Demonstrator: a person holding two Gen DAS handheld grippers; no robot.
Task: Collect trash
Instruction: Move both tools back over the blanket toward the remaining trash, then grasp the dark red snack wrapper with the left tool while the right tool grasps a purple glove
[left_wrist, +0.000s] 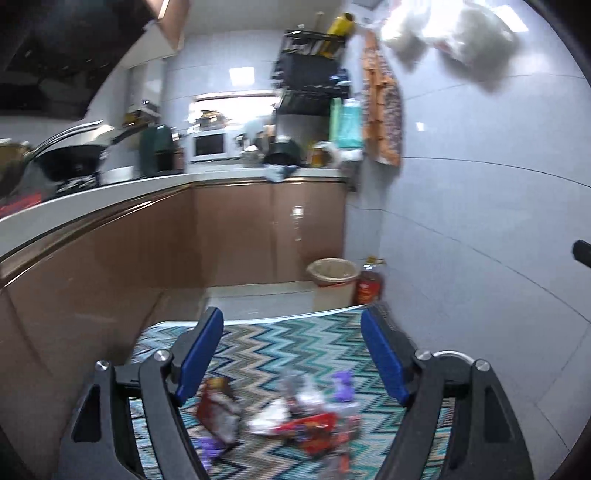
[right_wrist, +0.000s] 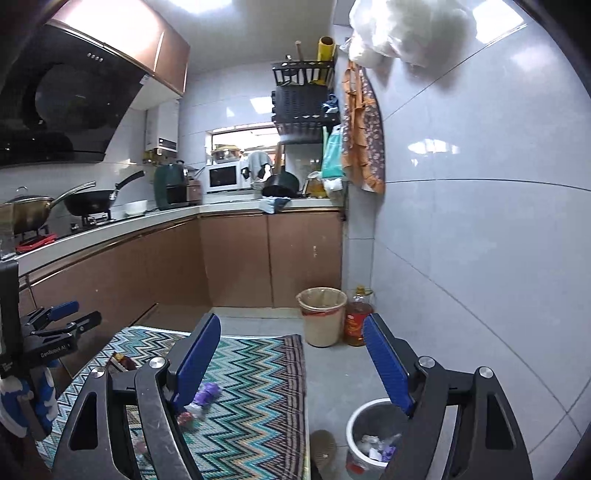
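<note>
crumpled red, purple and white wrappers (left_wrist: 295, 421) lie blurred between released left tongs (left_wrist: 291, 332).

Home kitchen — wok (right_wrist: 90, 201) on stove, microwave (right_wrist: 222, 177), brown cabinets (right_wrist: 269, 254)

I see grey floor tiles (right_wrist: 332, 373) carrying a zigzag mat (right_wrist: 255, 373) — wrappers (left_wrist: 295, 417) scattered on it — a white bin (right_wrist: 356, 424) just beside.

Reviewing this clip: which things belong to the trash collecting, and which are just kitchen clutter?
Job:
scattered red and purple wrappers on the zigzag rug
small white bin holding trash
left gripper, right gripper, both open

Lying about:
tan lined bucket
cooking-oil bottle
black wok
white microwave
</note>
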